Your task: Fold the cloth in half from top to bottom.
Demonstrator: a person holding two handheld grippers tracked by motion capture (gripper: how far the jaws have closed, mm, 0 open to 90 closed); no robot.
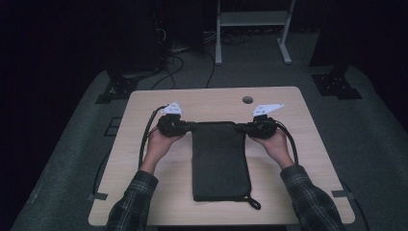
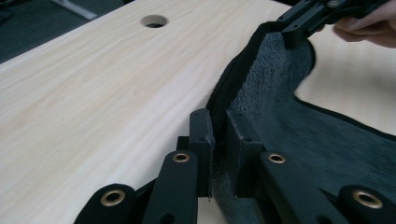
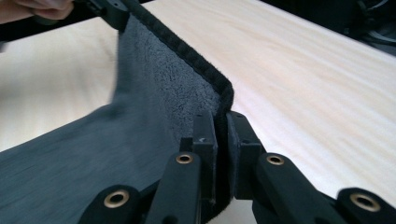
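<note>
A dark grey towel (image 1: 220, 161) lies lengthwise at the centre of the high view on the pale wooden table (image 1: 144, 192); no label or writing can be read on it. The left gripper (image 1: 188, 126) is clamped on its upper left corner, the right gripper (image 1: 243, 127) on its upper right corner, that far edge raised. A round hole (image 1: 247, 99) sits above.
</note>
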